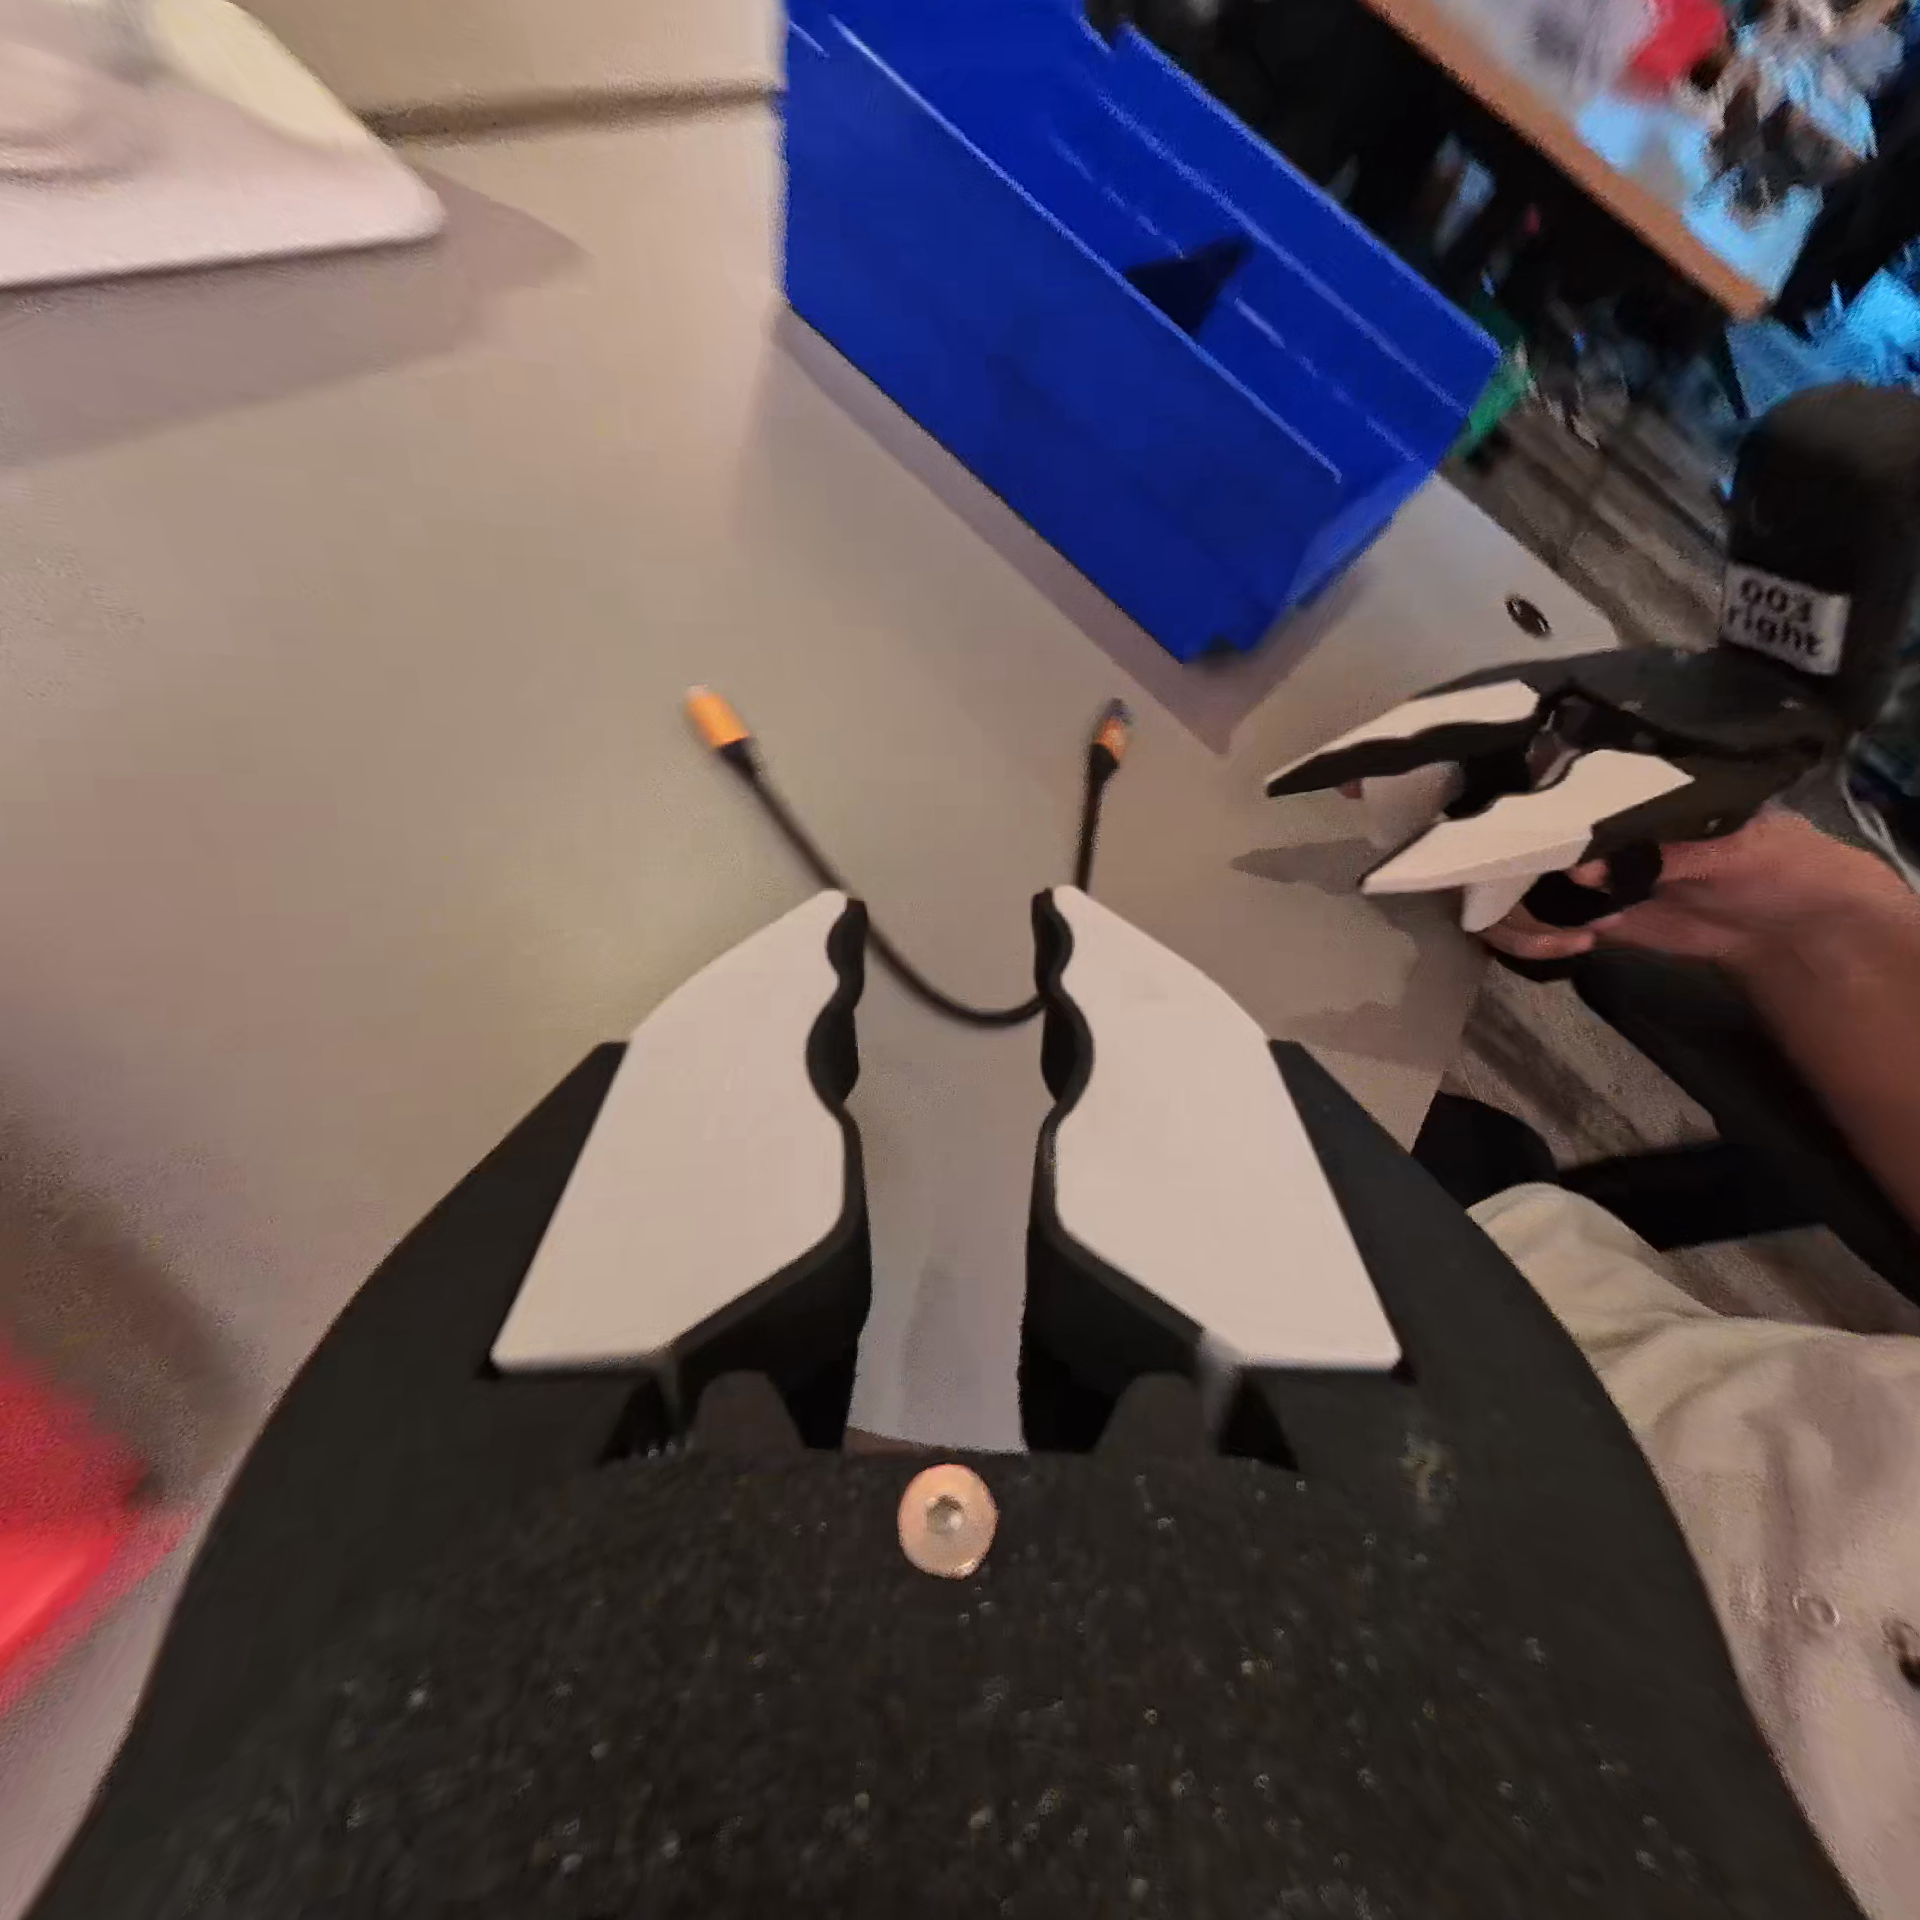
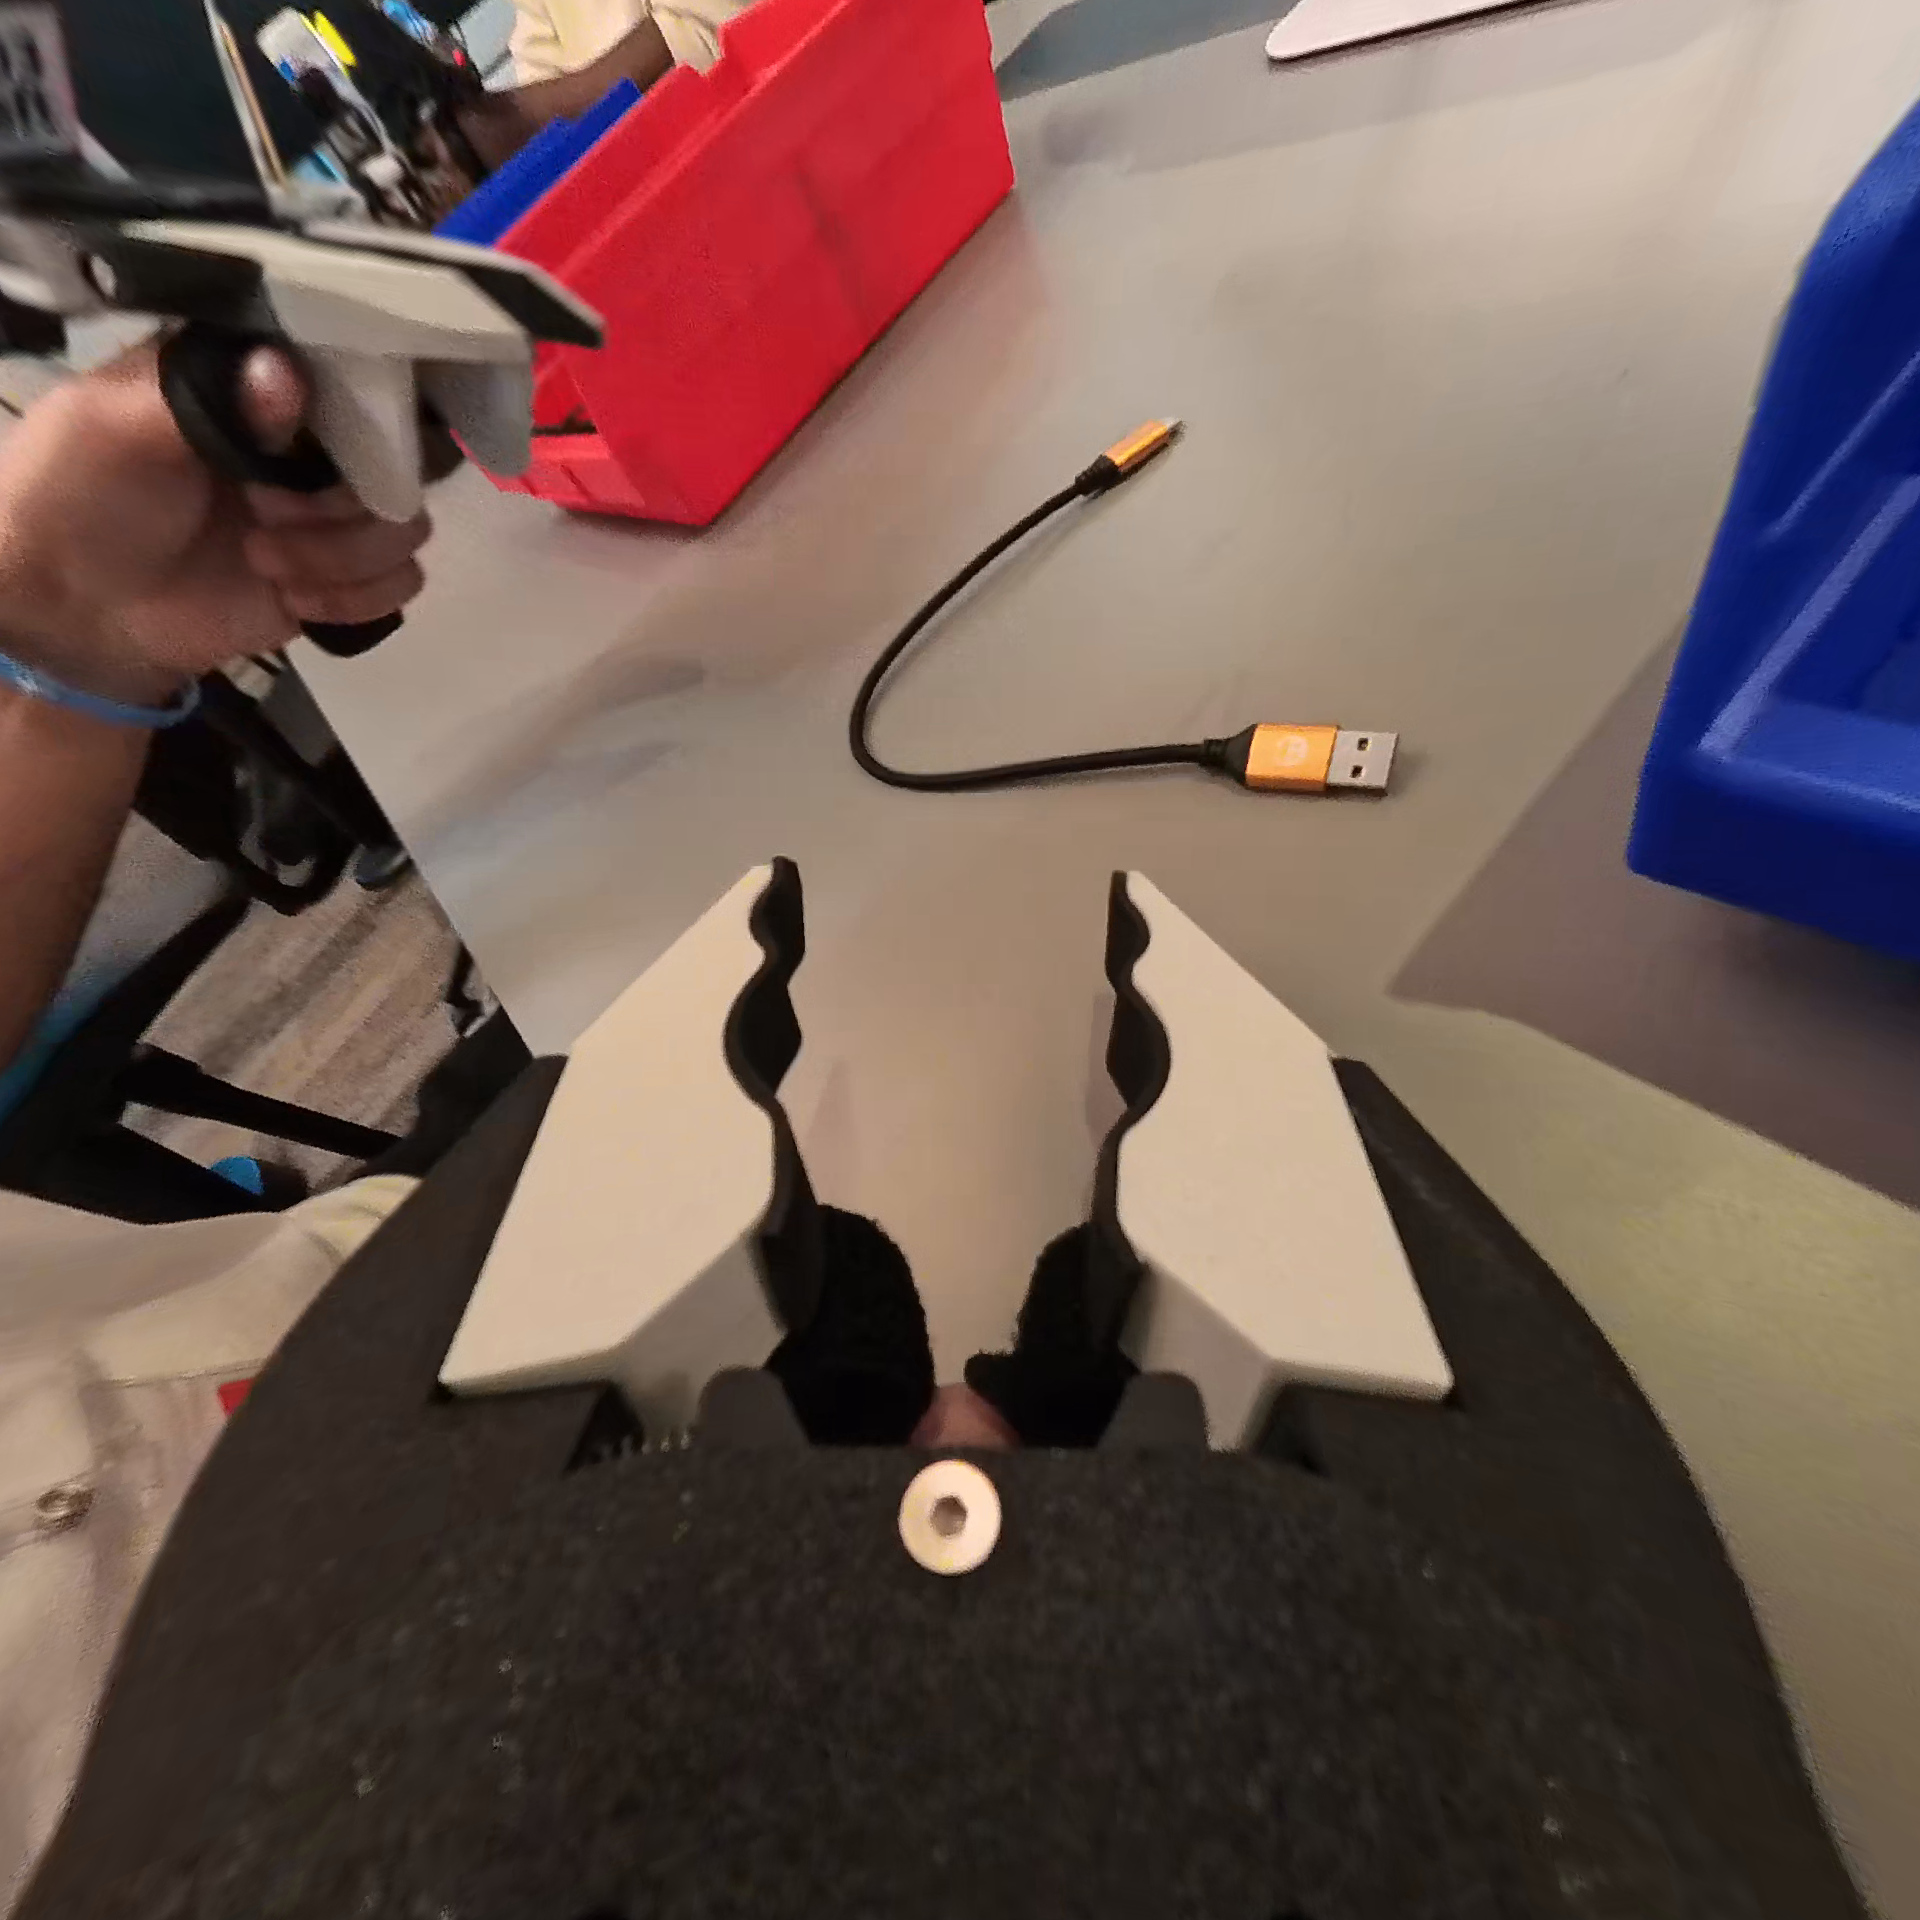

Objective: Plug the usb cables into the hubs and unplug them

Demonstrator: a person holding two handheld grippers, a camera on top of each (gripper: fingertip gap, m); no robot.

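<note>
A short black cable (image 2: 914, 665) with orange plugs lies loose on a grey table (image 2: 1351, 312), bent into a U. One small plug (image 2: 1138, 442) points away toward the far side; the larger flat plug (image 2: 1314, 758) points toward a blue bin (image 2: 1787, 748) at the right. Nothing touches the cable, and it rests flat in the open stretch between the two bins.

The left gripper (image 1: 945, 904) hovers just above the table with its jaws apart and empty. From its own camera the bend of the cable (image 1: 966, 1003) shows between the two tips, so it seems lined up over that curve, though whether it touches the cable I cannot tell. A blue bin (image 1: 1091, 343) stands beyond the plugs.

The right gripper (image 2: 951, 873) is held low near the table edge, jaws wide apart and empty, pointing at the cable from a little way back. A hand (image 2: 135, 530) grips the left gripper's handle at the left of this view. A red bin (image 2: 769, 239) sits behind it, well apart from the cable.
</note>
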